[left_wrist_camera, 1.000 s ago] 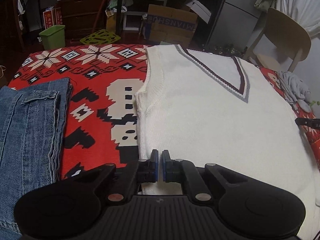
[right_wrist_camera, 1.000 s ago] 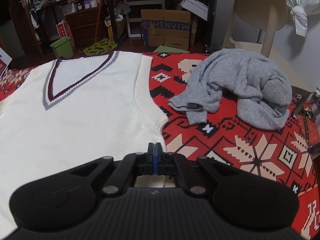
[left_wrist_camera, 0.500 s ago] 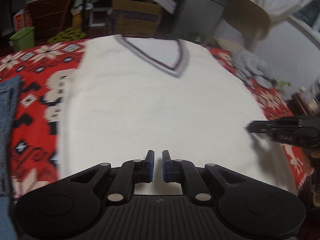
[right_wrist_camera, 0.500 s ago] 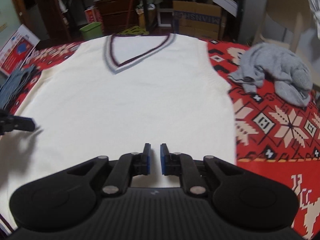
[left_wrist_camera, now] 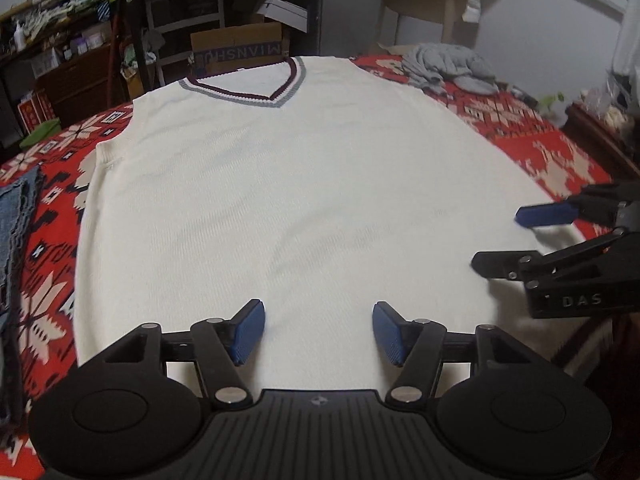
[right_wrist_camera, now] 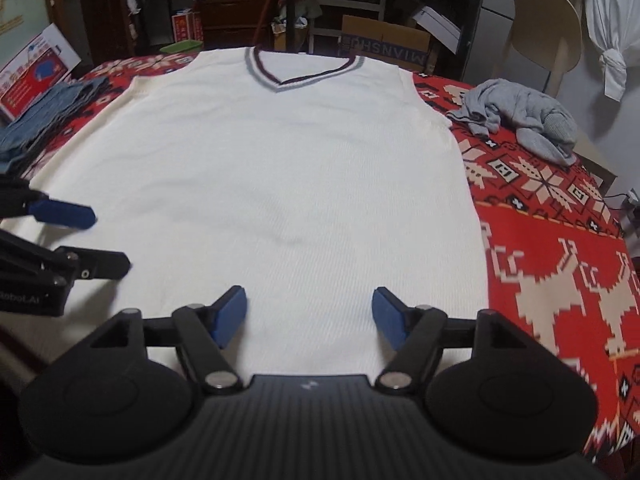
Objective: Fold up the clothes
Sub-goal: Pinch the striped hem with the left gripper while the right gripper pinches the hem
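Observation:
A white knitted vest (left_wrist_camera: 288,184) with a maroon and grey V-neck lies flat on the red patterned cloth (left_wrist_camera: 532,132), neck at the far side. My left gripper (left_wrist_camera: 319,332) hovers over its near hem with jaws opening and nothing between the blue pads. My right gripper (right_wrist_camera: 308,320) is likewise above the hem of the vest (right_wrist_camera: 280,168), its jaws opening and empty. Each shows in the other's view: the right gripper (left_wrist_camera: 508,240) at the vest's right edge, the left gripper (right_wrist_camera: 104,240) at its left edge.
Folded blue jeans (left_wrist_camera: 16,216) (right_wrist_camera: 52,116) lie left of the vest. A crumpled grey garment (left_wrist_camera: 448,66) (right_wrist_camera: 524,120) sits at the far right. Beyond the table are a cardboard box (right_wrist_camera: 384,42), shelves and a beige chair (right_wrist_camera: 548,20).
Both grippers slid from the vest's side edges inward along the near hem. Their jaws went from shut to wide apart.

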{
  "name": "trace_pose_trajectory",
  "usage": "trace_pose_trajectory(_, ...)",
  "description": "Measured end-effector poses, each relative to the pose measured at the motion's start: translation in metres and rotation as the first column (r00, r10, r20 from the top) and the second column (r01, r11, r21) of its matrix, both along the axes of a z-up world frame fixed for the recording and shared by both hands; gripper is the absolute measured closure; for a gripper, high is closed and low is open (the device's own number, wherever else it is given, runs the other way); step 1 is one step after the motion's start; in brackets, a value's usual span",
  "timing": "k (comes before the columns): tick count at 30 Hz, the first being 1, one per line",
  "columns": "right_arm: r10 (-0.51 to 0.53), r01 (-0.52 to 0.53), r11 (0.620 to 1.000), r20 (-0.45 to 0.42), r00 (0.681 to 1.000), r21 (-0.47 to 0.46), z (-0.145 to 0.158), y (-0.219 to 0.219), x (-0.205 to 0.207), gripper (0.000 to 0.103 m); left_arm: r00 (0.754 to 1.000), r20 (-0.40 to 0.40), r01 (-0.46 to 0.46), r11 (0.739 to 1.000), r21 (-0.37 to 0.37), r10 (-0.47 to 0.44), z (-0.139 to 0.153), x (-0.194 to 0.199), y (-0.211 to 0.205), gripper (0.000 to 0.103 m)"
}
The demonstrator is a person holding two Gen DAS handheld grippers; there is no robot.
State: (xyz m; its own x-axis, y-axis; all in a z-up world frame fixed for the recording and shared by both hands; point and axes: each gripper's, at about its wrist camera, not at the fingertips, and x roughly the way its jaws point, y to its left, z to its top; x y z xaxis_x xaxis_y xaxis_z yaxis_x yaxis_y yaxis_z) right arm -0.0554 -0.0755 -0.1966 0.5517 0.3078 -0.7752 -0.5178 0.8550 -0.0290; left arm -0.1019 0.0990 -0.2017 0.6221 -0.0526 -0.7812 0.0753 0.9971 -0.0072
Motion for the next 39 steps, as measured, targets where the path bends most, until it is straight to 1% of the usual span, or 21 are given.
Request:
trace_pose_trajectory(2,-0.009,0.009,1.0,-0.036,0.999,0.006,0.001,-0.007,-0.008,0.025,1.0,-0.023,0.015,1.0,0.002,-0.015,0.0,-0.009,-0.001,0.039)
trace_pose_trajectory(3,-0.012,0.012,1.0,-0.052,0.999,0.006,0.002,-0.01,-0.011,0.025,0.999,-0.038,0.014,1.0,-0.009,-0.015,0.001,-0.013,0.0,0.039)
trace_pose_trajectory(6,-0.002,0.003,1.0,-0.091,0.996,0.004,0.005,-0.017,-0.018,0.025,0.996,-0.086,-0.01,0.996,-0.088,0.003,0.007,-0.017,0.007,0.039)
trace_pose_trajectory(7,-0.003,0.005,1.0,-0.097,0.995,0.014,0.008,-0.019,-0.017,0.027,0.995,-0.096,-0.022,0.993,-0.116,0.011,0.01,-0.018,0.01,0.045)
trace_pose_trajectory(9,-0.017,0.022,0.998,-0.092,0.996,0.052,0.017,-0.02,-0.013,0.032,0.997,-0.069,-0.051,0.986,-0.157,0.041,0.018,-0.016,0.015,0.048)
trace_pose_trajectory(10,-0.026,0.032,0.997,-0.08,0.996,0.069,0.021,-0.02,-0.01,0.036,0.998,-0.04,-0.061,0.985,-0.164,0.055,0.023,-0.011,0.015,0.052)
trace_pose_trajectory(11,-0.039,0.044,0.996,-0.061,0.997,0.08,0.024,-0.015,-0.004,0.042,0.997,-0.015,-0.071,0.983,-0.171,0.07,0.026,-0.006,0.016,0.057)
trace_pose_trajectory(13,-0.062,0.066,0.993,-0.036,0.997,0.102,0.029,-0.003,0.012,0.05,0.995,0.011,-0.099,0.978,-0.186,0.103,0.028,0.013,0.014,0.078)
trace_pose_trajectory(14,-0.063,0.066,0.991,-0.03,0.998,0.118,0.03,0.005,0.02,0.059,0.993,0.015,-0.112,0.975,-0.192,0.117,0.025,0.023,0.012,0.082)
trace_pose_trajectory(15,-0.06,0.063,0.989,-0.027,0.998,0.132,0.03,0.013,0.027,0.065,0.991,0.02,-0.124,0.972,-0.199,0.131,0.023,0.032,0.01,0.091)
trace_pose_trajectory(16,-0.052,0.055,0.989,-0.021,0.998,0.141,0.029,0.023,0.033,0.067,0.989,0.024,-0.135,0.969,-0.206,0.143,0.019,0.042,0.008,0.093)
trace_pose_trajectory(18,-0.027,0.026,0.993,0.01,1.0,0.112,0.021,0.043,0.041,0.076,0.986,0.022,-0.157,0.964,-0.213,0.165,0.008,0.054,0.003,0.093)
trace_pose_trajectory(20,-0.007,0.005,0.998,0.032,0.999,0.065,0.008,0.058,0.045,0.077,0.984,0.012,-0.173,0.96,-0.221,0.18,-0.003,0.062,0.002,0.094)
trace_pose_trajectory(21,0.0,-0.001,0.999,0.031,1.0,0.053,0.003,0.059,0.044,0.077,0.984,0.028,-0.167,0.963,-0.214,0.176,-0.004,0.061,0.0,0.094)
trace_pose_trajectory(24,0.025,-0.027,0.999,0.04,0.999,0.039,-0.001,0.056,0.035,0.076,0.994,0.018,-0.099,0.983,-0.155,0.103,-0.001,0.053,-0.006,0.094)
trace_pose_trajectory(26,0.04,-0.041,0.999,0.025,0.999,0.036,-0.001,0.049,0.025,0.076,0.998,0.001,-0.065,0.987,-0.146,0.066,0.0,0.04,-0.007,0.094)
trace_pose_trajectory(29,0.058,-0.058,0.998,-0.011,0.998,0.029,0.002,0.034,0.004,0.076,0.998,-0.029,-0.052,0.985,-0.166,0.048,0.001,0.017,-0.005,0.094)
trace_pose_trajectory(35,0.073,-0.071,0.997,-0.07,0.995,0.026,0.007,0.005,-0.033,0.075,0.993,-0.101,-0.084,0.966,-0.246,0.061,0.002,-0.017,0.002,0.094)
trace_pose_trajectory(37,0.077,-0.074,0.997,-0.079,0.994,0.031,0.011,-0.002,-0.04,0.075,0.992,-0.116,-0.085,0.963,-0.255,0.056,0.004,-0.025,0.001,0.094)
trace_pose_trajectory(39,0.079,-0.077,0.997,-0.078,0.994,0.031,0.015,-0.007,-0.046,0.075,0.993,-0.109,-0.06,0.969,-0.241,0.034,0.007,-0.031,-0.003,0.094)
